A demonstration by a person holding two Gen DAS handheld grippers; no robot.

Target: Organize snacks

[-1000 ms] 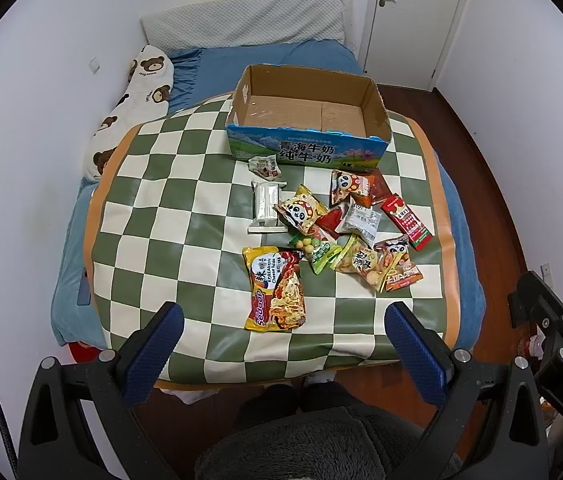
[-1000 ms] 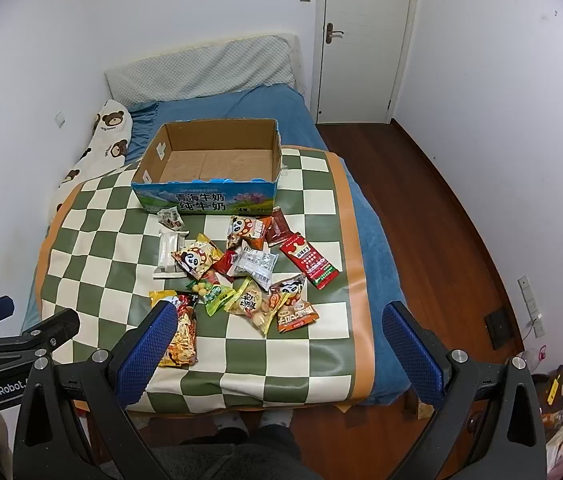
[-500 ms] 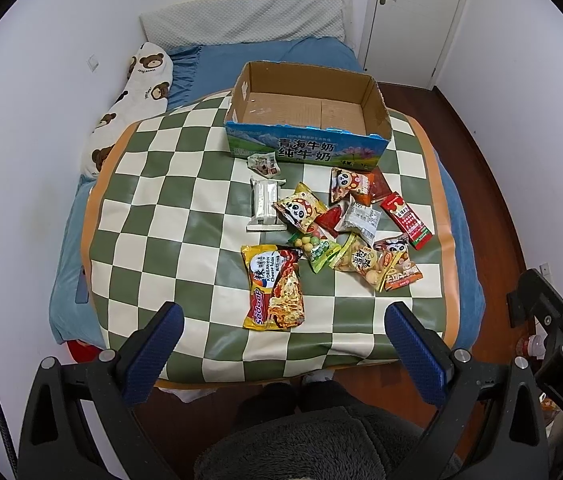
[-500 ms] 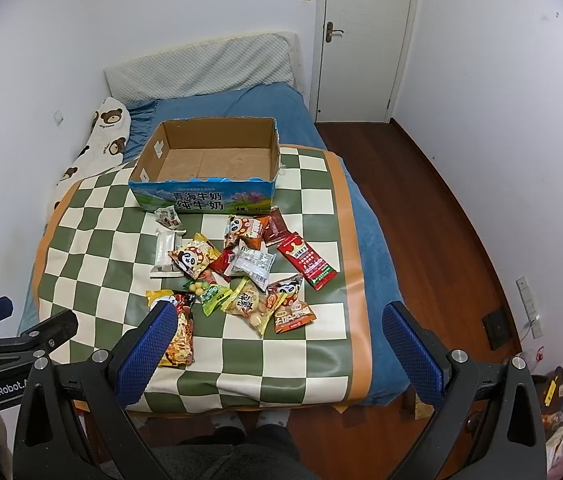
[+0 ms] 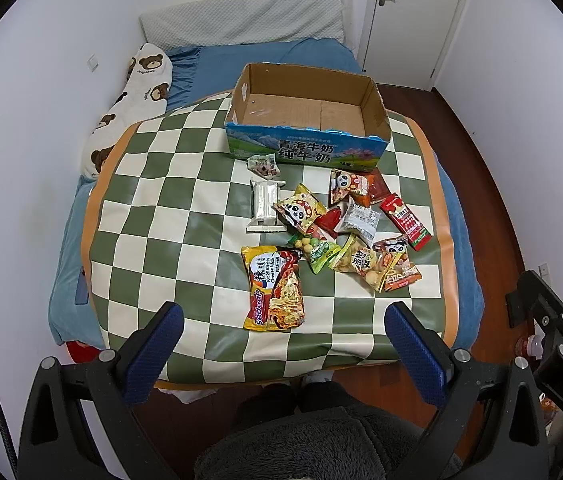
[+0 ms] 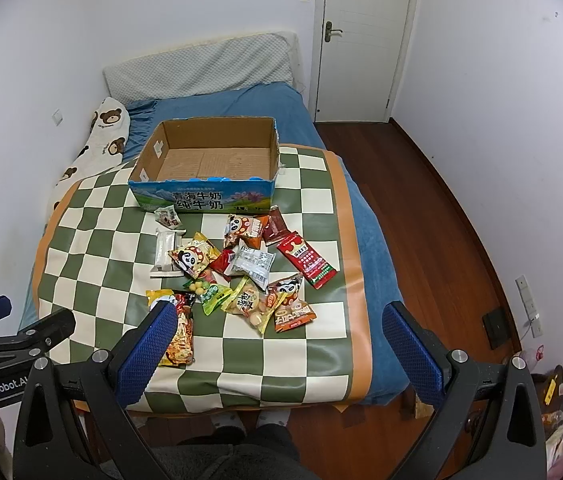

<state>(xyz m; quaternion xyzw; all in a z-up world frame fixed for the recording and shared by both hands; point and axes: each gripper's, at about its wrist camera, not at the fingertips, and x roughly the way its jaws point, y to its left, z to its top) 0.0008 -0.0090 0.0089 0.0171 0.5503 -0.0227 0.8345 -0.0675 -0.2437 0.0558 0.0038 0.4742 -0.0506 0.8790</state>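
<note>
**Still nothing packed: snacks wait in front of an empty box**

Plainly, no packet has been lifted yet. The left gripper (image 5: 281,334) and the right gripper (image 6: 279,334) both hang above the near edge of the checked mat (image 5: 161,216), jaws spread wide and holding nothing — a ready stance, I judge, before the first pick.

The snacks lie in a loose heap on the right half of the mat, several overlapping, which will likely make single picks fiddly. Nearest sits the noodle packet (image 5: 274,287), printed "Sedaap" and "Korean Spicy Cheese", apart from the heap and so probably the easiest first grab. Beyond it lie a silvery wrapped bar (image 5: 265,206), a yellow panda bag (image 5: 299,210), a green pea bag (image 5: 317,250) and, far right, a long red packet (image 5: 405,222) with Chinese writing too small to read.

At the far side stands the cardboard box (image 5: 305,152), open-topped and empty — seemingly set there to receive everything. Its blue front reads 青海牛奶 纯牛奶. One small crumpled wrapper (image 5: 263,164) lies just beside that front wall.

From the right view, the left tool's body shows "GenRobot".
</note>
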